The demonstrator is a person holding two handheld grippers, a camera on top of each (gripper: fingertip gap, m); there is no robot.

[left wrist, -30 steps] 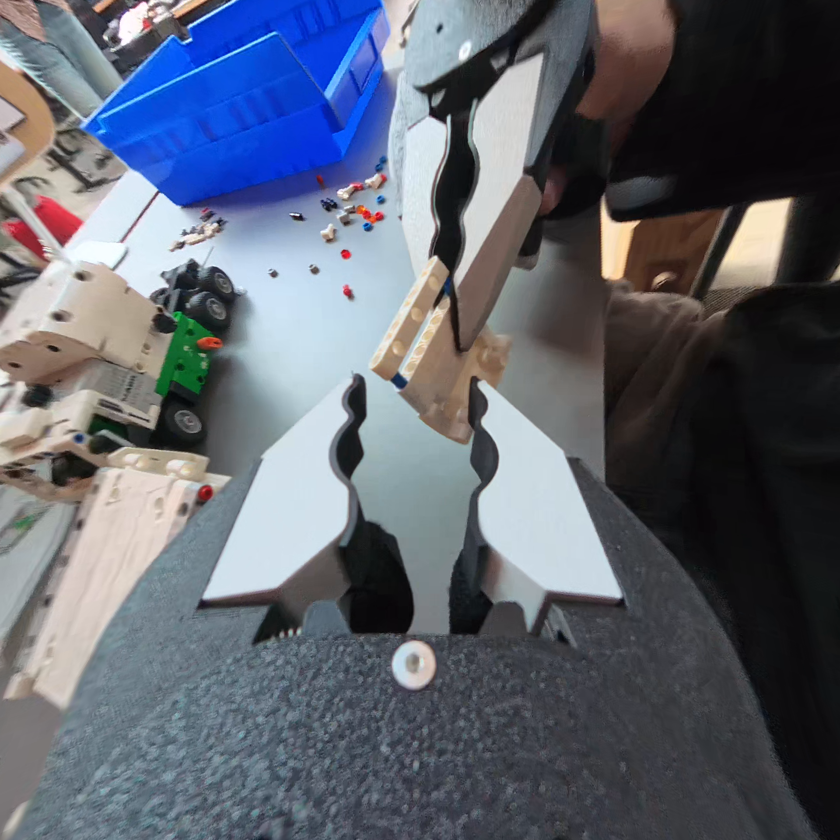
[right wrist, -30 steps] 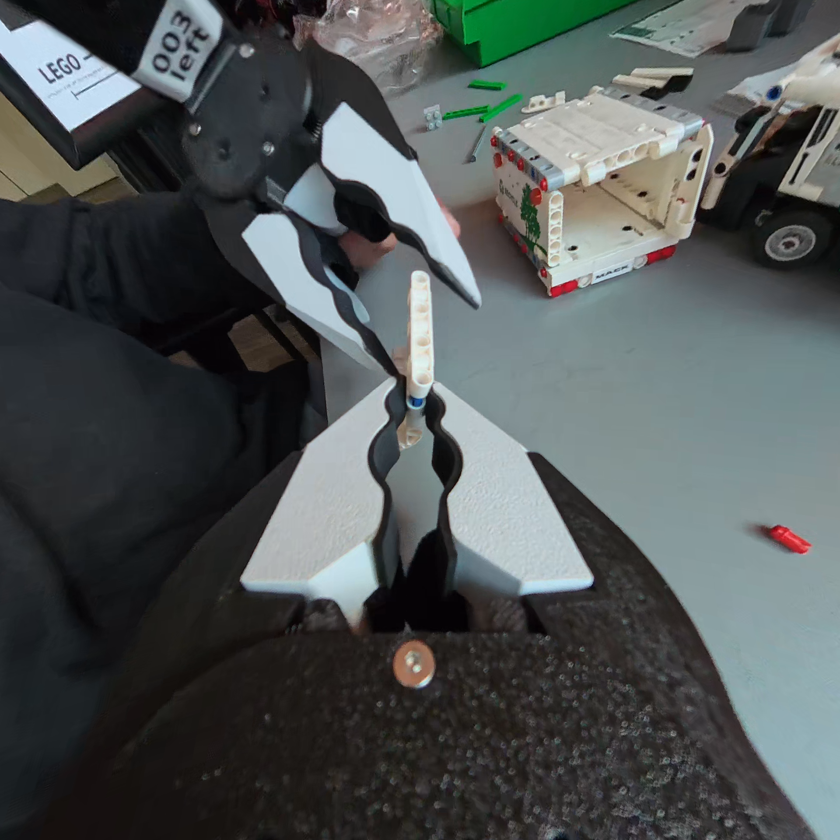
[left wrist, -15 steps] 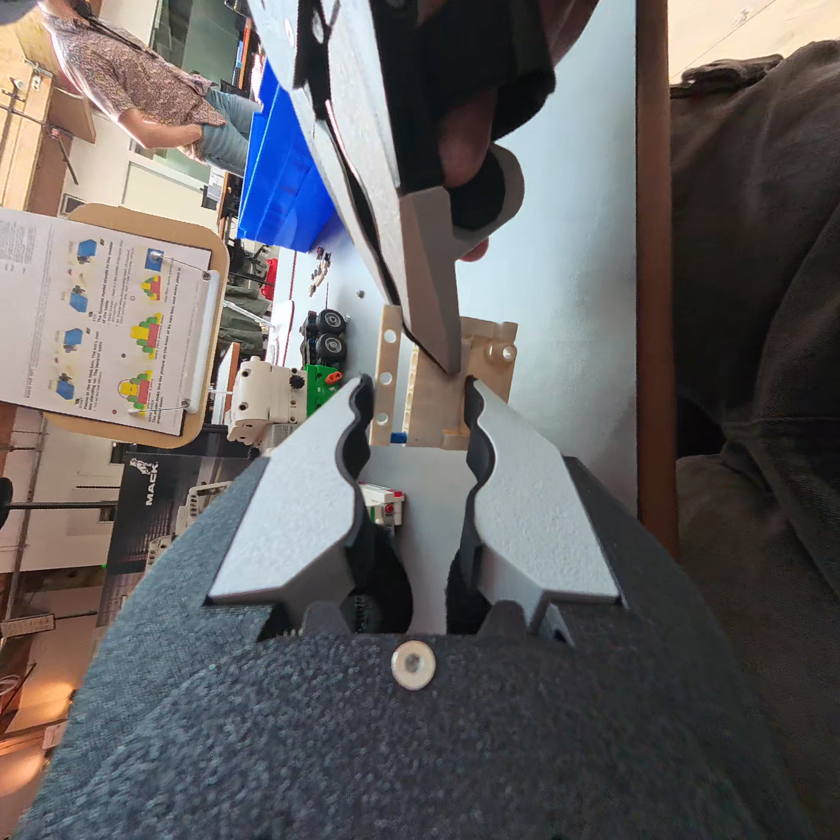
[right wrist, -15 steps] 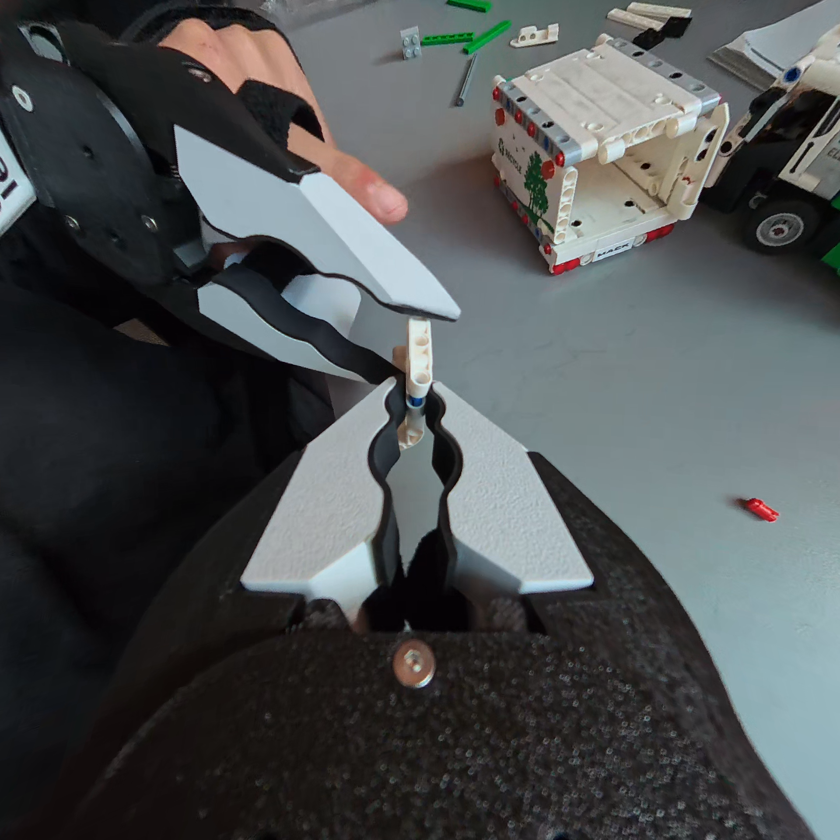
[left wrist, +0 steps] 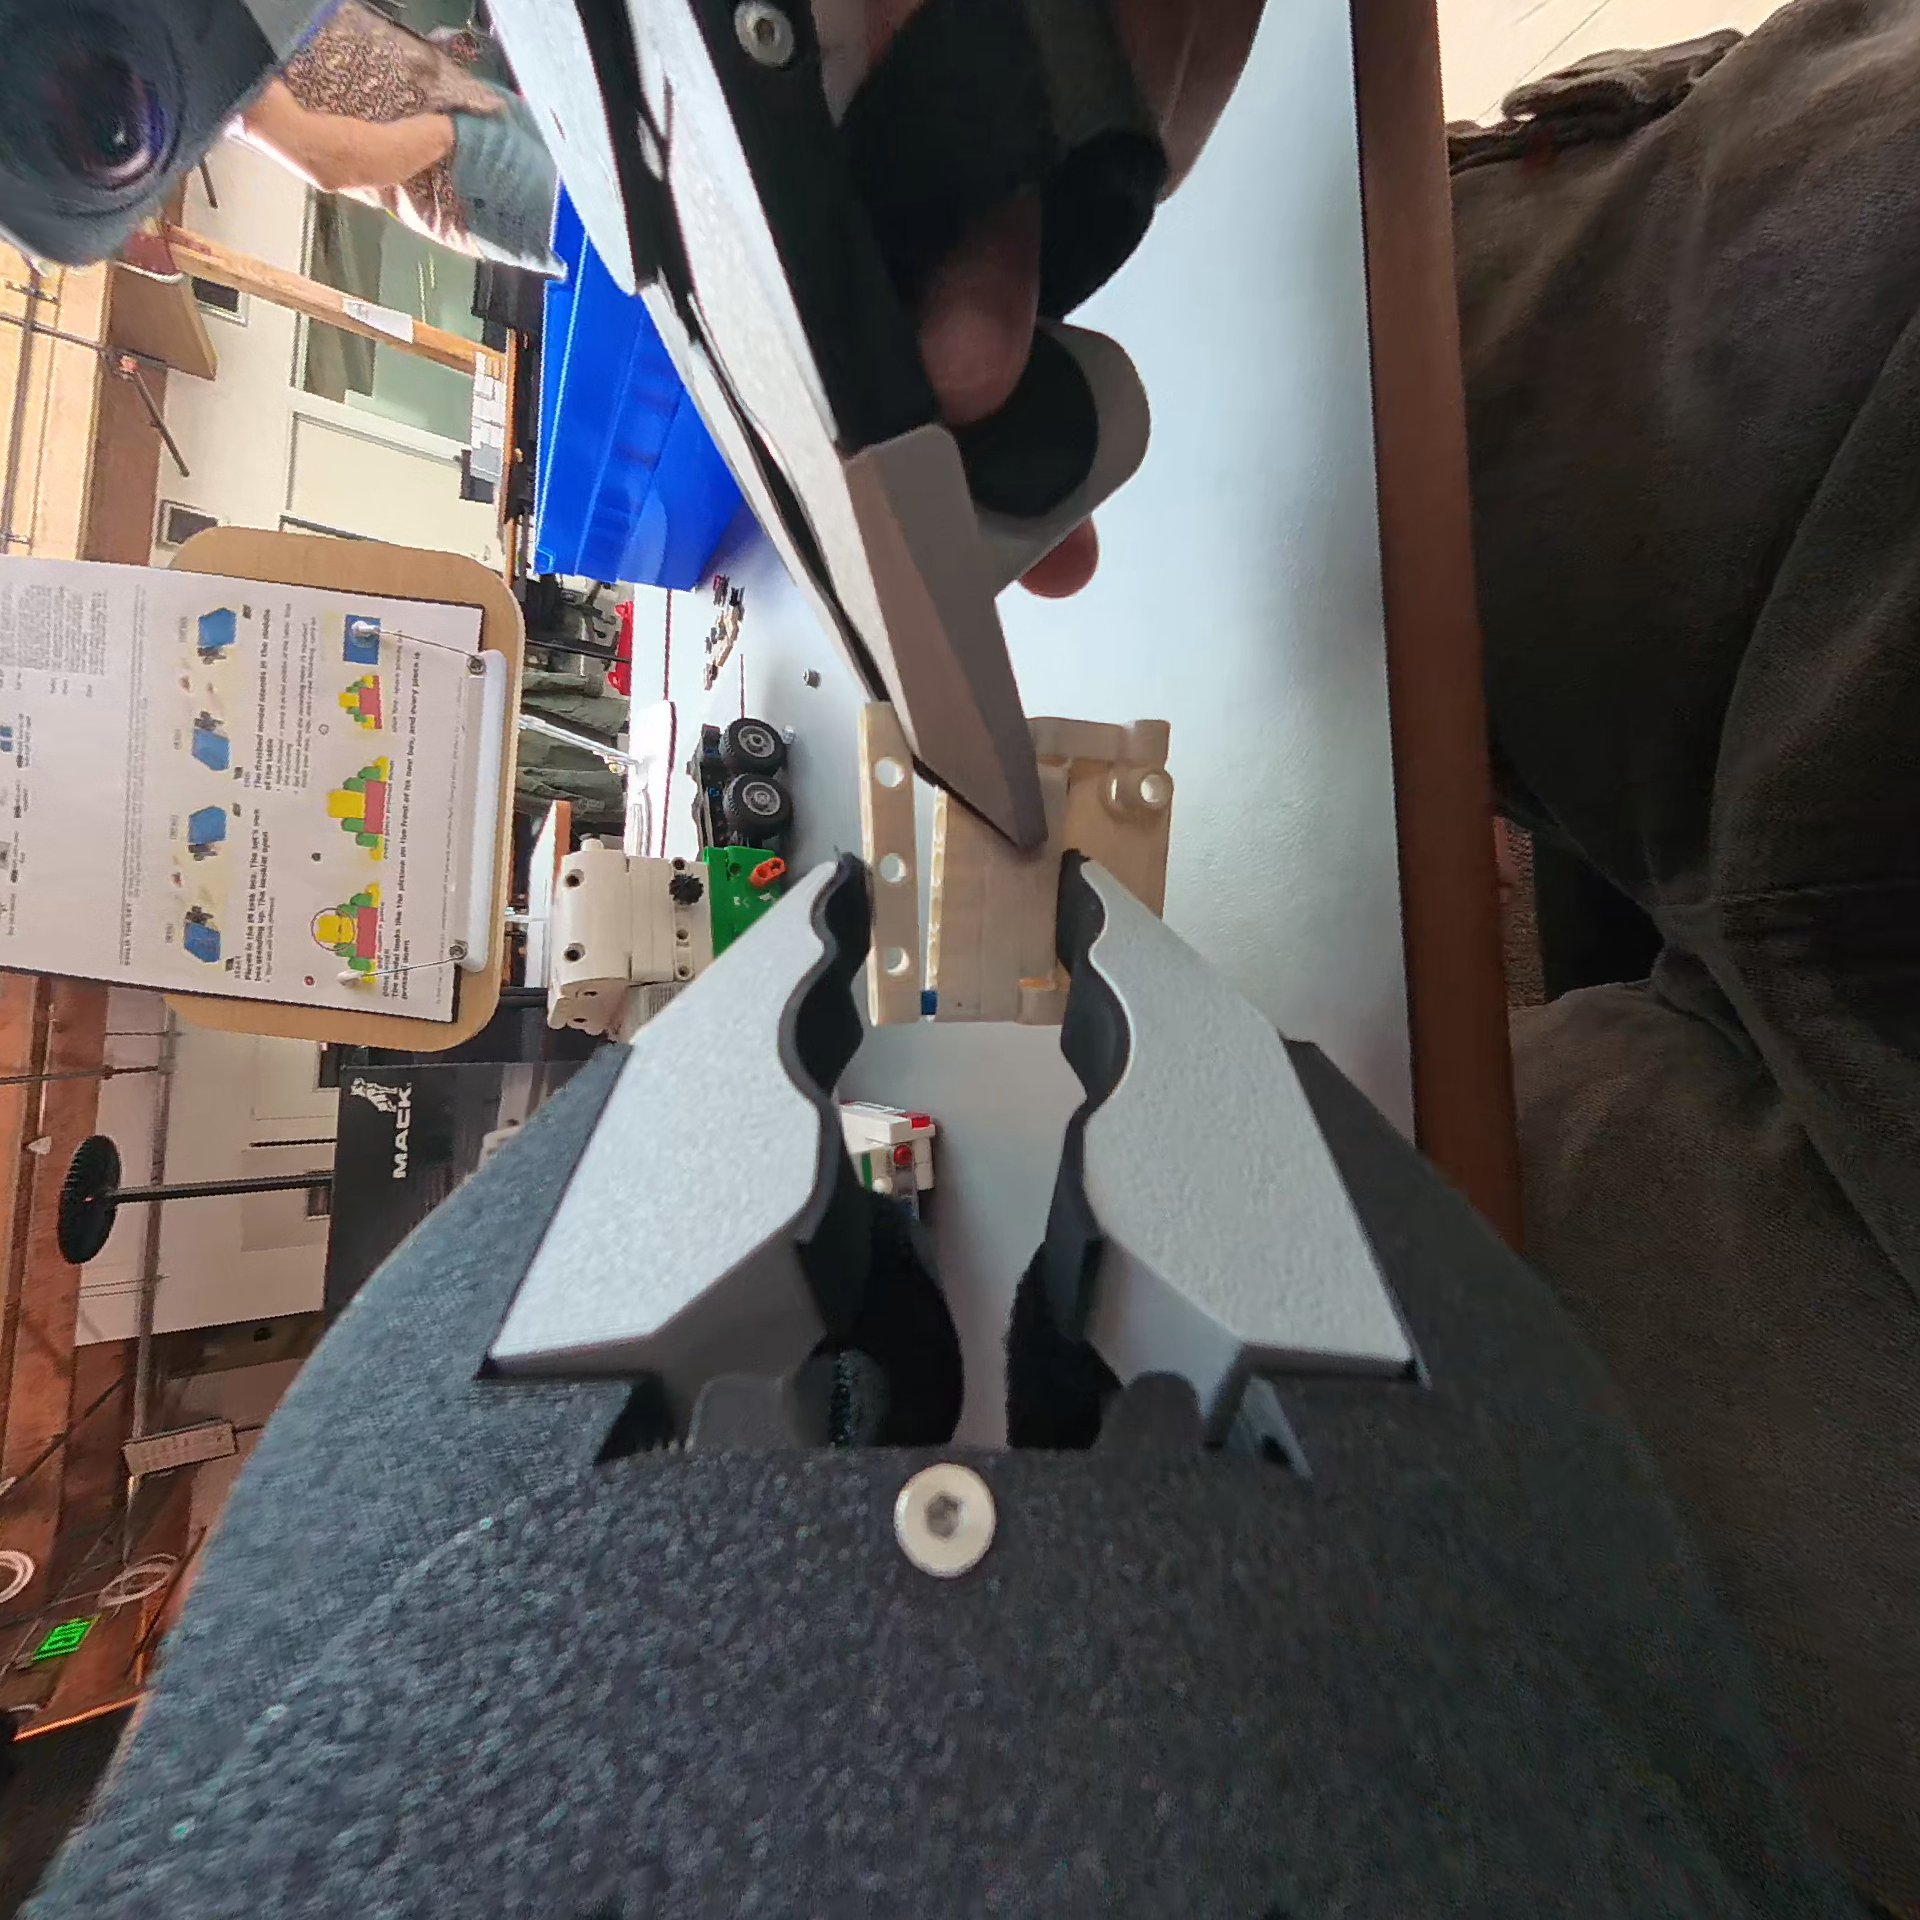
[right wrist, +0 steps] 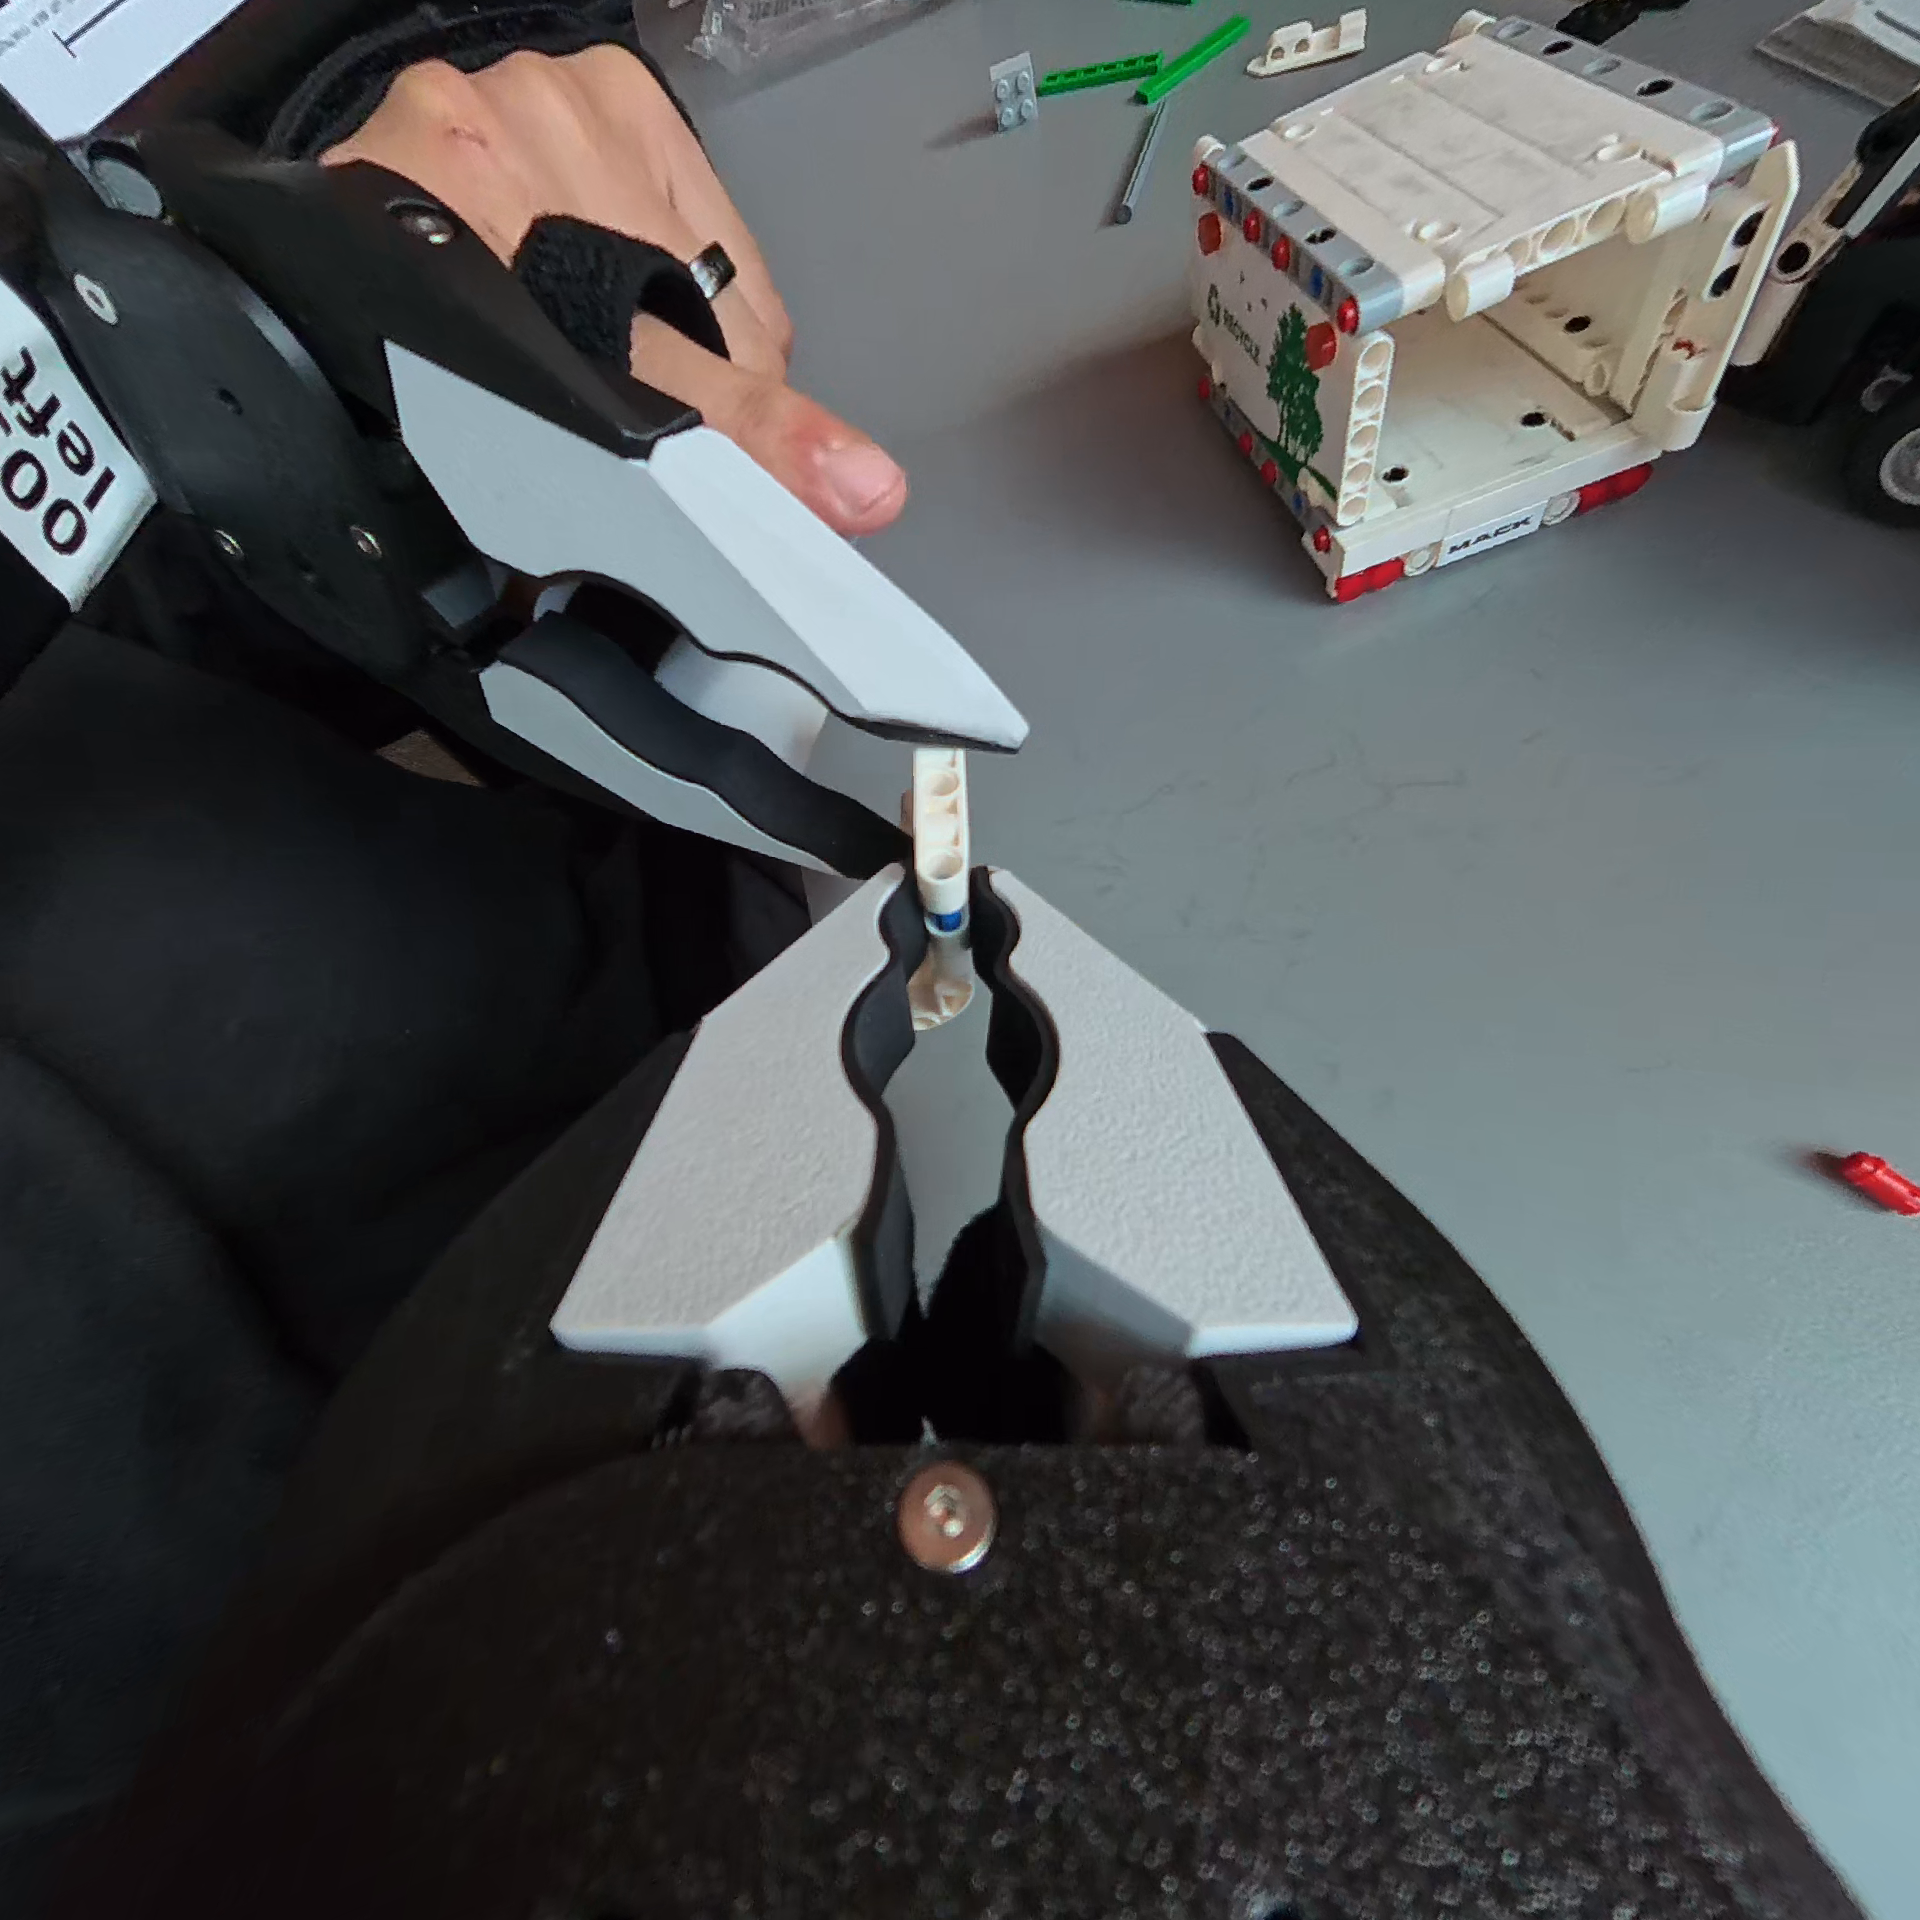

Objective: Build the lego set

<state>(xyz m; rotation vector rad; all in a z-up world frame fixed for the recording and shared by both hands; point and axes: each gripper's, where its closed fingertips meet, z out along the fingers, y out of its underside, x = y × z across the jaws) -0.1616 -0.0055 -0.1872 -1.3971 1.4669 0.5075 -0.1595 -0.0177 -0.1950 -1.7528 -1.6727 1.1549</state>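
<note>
- the right gripper [right wrist: 951, 914] had its jaws clamped on a small cream lego assembly [right wrist: 940, 831], held in the air above the grey table [right wrist: 1351, 831].
- the left gripper [left wrist: 961, 894] had its jaws spread wide, one fingertip on each side of that assembly [left wrist: 997, 883]; whether they touched it could not be told.
- a white box-shaped truck body [right wrist: 1455, 281] sat well apart on the table, with a red pin [right wrist: 1870, 1179] lying off to the side.
</note>
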